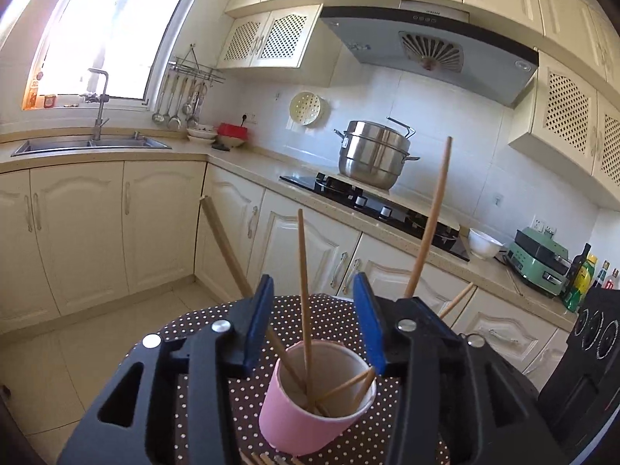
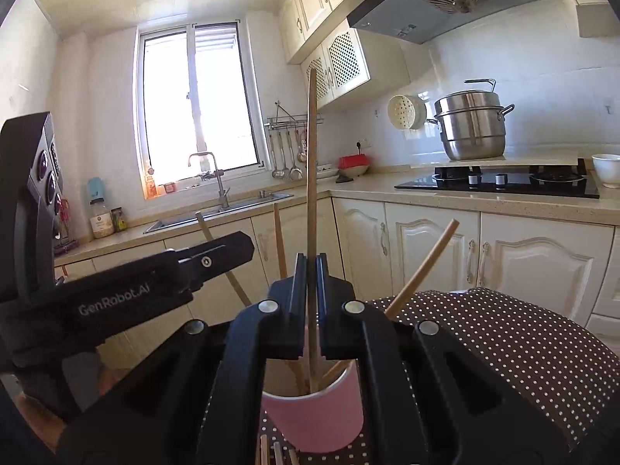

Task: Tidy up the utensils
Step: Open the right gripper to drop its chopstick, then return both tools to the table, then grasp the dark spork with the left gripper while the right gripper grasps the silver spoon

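A pink paper cup [image 1: 306, 414] stands on a dark polka-dot tablecloth [image 1: 333, 317] and holds several wooden chopsticks [image 1: 303, 271]. My left gripper [image 1: 314, 298] is open, its blue pads on either side of the cup, not touching it. In the right wrist view my right gripper [image 2: 310, 271] is shut on one upright chopstick [image 2: 312, 162] whose lower end is inside the pink cup [image 2: 317, 414]. The left gripper's arm [image 2: 155, 283] shows at the left of that view. More chopstick ends [image 2: 271, 453] lie on the cloth in front of the cup.
The table [image 2: 523, 341] stands in a kitchen. Beyond it are cream cabinets [image 1: 89, 224], a sink [image 1: 89, 143], a hob with a steel steamer pot [image 1: 372, 155], a white bowl [image 1: 484, 242] and bottles [image 1: 581, 275]. A black device [image 1: 593, 329] is at right.
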{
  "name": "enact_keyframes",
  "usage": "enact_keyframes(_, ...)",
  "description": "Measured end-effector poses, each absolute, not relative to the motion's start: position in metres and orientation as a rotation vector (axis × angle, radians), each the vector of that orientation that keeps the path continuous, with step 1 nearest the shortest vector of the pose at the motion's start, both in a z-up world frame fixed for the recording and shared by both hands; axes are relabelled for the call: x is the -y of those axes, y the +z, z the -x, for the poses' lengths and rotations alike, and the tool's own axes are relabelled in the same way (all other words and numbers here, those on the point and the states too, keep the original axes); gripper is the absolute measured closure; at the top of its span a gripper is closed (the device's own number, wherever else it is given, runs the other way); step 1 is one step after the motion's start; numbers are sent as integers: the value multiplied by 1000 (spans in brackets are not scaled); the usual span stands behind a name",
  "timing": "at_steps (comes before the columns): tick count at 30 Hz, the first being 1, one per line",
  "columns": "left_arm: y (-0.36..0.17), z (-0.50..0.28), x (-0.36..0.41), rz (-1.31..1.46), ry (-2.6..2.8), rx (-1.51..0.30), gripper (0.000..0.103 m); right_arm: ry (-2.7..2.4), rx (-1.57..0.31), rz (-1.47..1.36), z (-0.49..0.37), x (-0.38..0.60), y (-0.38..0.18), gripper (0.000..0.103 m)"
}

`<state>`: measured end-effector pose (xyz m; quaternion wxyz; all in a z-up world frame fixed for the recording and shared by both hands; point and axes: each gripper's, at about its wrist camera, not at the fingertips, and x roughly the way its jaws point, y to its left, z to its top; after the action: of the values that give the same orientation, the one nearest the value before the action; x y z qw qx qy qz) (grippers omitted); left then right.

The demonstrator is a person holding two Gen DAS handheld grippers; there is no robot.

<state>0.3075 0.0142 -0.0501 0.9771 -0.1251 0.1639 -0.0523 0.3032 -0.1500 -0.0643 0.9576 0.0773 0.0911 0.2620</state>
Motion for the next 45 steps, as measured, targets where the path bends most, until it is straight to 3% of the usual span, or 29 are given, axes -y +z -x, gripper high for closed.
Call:
enact_keyframes(6, -52, -295, -16, 236, -81, -369, 49, 511, -227, -150, -294, 151, -67, 97)
enact_keyframes(21, -53, -252, -18, 217, -84, -460, 39, 457, -277, -119, -256, 155, -61, 97)
enact_keyframes(32, -84, -244, 8, 186, -161, -709, 39, 427, -370, -96, -226, 179, -69, 97)
enact_keyframes(43, -145, -255, 37, 155, -170, -1036, 39, 407, -631, -56, -215, 200, -113, 97)
enact_keyframes(45, -153, -256, 42, 140, -159, -1070, 49, 412, -680, -54, -212, 203, -123, 97)
